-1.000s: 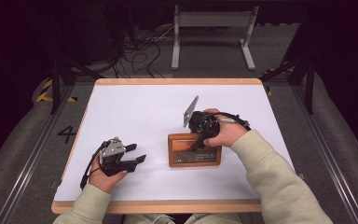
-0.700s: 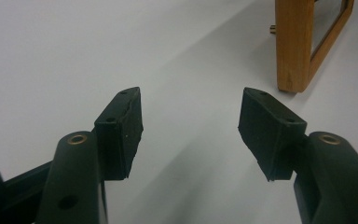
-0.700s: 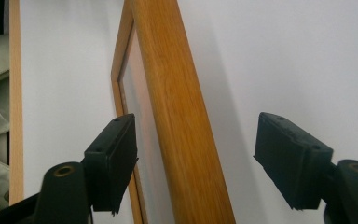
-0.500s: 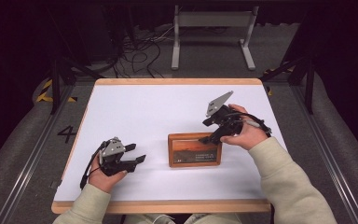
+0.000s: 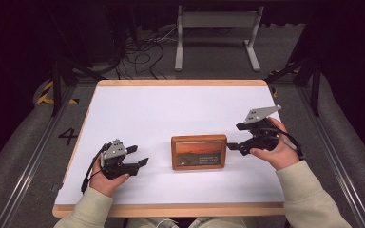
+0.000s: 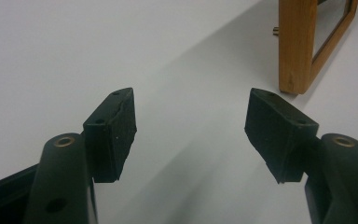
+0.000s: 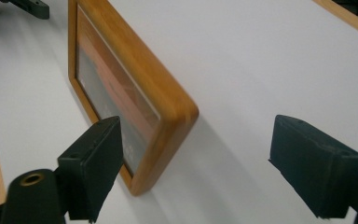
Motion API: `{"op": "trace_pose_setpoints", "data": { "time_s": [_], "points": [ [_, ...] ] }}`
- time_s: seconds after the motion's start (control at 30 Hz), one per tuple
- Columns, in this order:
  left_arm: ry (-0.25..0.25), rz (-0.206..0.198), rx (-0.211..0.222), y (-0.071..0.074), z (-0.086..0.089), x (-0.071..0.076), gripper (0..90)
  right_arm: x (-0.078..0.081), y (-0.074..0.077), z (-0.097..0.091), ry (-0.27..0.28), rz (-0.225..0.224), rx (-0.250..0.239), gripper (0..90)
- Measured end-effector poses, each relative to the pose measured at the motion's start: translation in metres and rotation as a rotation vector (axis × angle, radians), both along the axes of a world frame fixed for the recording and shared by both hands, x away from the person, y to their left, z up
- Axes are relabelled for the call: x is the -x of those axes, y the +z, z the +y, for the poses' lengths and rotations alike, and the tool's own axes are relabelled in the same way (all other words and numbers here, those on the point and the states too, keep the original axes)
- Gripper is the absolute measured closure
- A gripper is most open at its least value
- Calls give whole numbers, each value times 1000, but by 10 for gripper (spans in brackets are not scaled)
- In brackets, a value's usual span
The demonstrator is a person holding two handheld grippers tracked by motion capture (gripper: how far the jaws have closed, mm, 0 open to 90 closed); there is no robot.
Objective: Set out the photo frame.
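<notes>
You are facing a stiff, glazed, likely fragile wooden picture frame (image 5: 199,152) lying flat, with your right gripper (image 5: 234,147) gaping empty at its right edge and your left gripper (image 5: 139,156), jaws having just widened, empty well off its left side, so be gripping the wood rim, not the glass.

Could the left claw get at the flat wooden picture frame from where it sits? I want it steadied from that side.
Probably yes: bare white table top lies between the open left claw and the wooden picture frame, nothing between.
</notes>
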State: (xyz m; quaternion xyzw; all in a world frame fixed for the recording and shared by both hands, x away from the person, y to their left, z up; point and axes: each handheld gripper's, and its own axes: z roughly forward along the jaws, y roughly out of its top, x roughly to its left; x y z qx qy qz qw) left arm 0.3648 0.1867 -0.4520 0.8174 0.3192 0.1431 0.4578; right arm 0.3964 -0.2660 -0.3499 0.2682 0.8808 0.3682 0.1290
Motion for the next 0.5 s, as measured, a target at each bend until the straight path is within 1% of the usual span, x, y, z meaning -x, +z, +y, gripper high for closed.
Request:
{"op": "trace_pose_setpoints", "data": {
  "time_s": [0.07,0.1,0.13,0.17,0.2,0.23,0.27,0.3,0.33,0.43,0.5],
  "points": [
    [5,2,0,0,1,0,339,9,-9,-11,-34,-6,-14,171],
    [8,7,1,0,1,-1,337,18,-22,-22,-72,4,-39,171],
    [9,8,2,0,1,-1,337,21,-28,-27,-91,10,-49,173],
    [9,8,2,0,1,-1,335,21,-28,-27,-91,10,-49,173],
    [12,8,5,0,1,-1,335,27,-40,-36,-122,20,-68,173],
    [12,8,5,0,1,-1,335,27,-40,-36,-122,20,-68,173],
    [14,8,9,0,1,-1,335,30,-51,-45,-158,25,-87,178],
    [14,8,9,0,1,-1,334,30,-51,-45,-158,25,-87,178],
    [13,9,8,0,1,-1,335,32,-59,-52,-192,27,-106,184],
    [11,5,14,1,1,-1,335,31,-63,-55,-207,36,-102,183],
    [12,3,15,1,1,-1,335,31,-64,-57,-212,21,-115,186]
  ]
}}
